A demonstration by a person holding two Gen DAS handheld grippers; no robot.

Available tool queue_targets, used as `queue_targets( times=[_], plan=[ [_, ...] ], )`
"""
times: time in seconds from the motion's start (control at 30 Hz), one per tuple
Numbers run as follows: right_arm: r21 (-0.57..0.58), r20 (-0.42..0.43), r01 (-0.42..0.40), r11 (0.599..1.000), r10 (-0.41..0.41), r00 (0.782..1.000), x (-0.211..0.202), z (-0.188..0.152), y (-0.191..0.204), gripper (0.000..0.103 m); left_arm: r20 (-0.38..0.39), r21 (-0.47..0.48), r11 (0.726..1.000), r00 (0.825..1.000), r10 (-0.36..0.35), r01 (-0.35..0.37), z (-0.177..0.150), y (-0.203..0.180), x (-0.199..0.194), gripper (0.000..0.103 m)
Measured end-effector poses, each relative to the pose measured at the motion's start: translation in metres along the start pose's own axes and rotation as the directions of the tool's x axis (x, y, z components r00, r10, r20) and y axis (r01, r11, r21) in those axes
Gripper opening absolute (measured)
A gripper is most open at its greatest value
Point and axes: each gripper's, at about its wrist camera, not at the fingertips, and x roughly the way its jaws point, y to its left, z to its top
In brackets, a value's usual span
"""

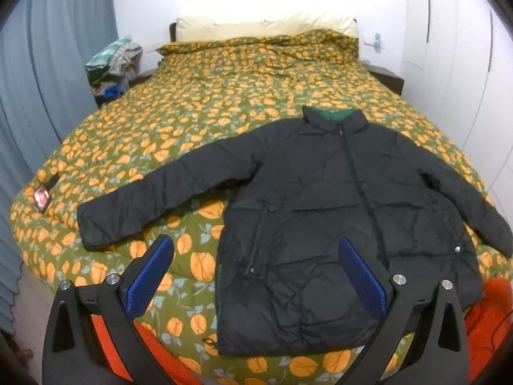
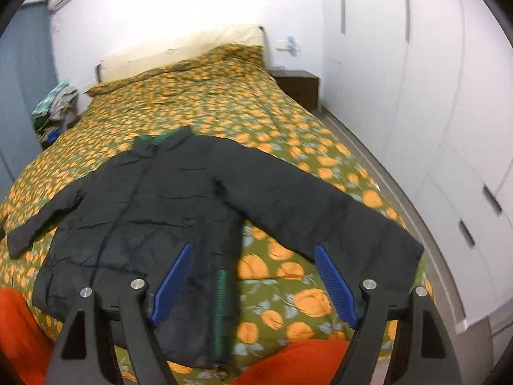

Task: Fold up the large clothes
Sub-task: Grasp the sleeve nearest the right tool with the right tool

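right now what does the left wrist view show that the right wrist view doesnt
Only the left wrist view shows the small dark framed object lying near the bed's left edge, and the open left gripper.

Only the right wrist view shows the wardrobe drawers, the whole bedside table and the open right gripper.

Both show the black jacket spread flat on the floral bedspread with sleeves out, the pillow and the clothes pile.
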Motion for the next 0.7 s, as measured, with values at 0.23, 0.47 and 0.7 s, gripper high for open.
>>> queue_targets(
  times=[0.23, 0.47, 0.7],
  plan=[
    [0.298, -0.081, -0.024, 0.954, 0.050, 0.995, 0.025, -0.023, -0.075, 0.080, -0.028, -0.018, 1.000, 1.000, -0.004, 0.003, 0.001, -0.001, 0.010, 0.102],
    [0.732, -0.042, -0.060, 0.679, 0.133, 0.990, 0.052, -0.076, -0.162, 0.080, -0.040, -0.013, 1.000, 0.999, 0.008, -0.008, 0.001, -0.002, 0.016, 0.102],
    [0.905, 0.083, -0.149, 0.399, 0.178, 0.981, 0.075, -0.117, -0.218, 0.080, -0.072, -0.035, 0.999, 0.997, 0.011, -0.014, -0.003, 0.001, 0.027, 0.102]
  ],
)
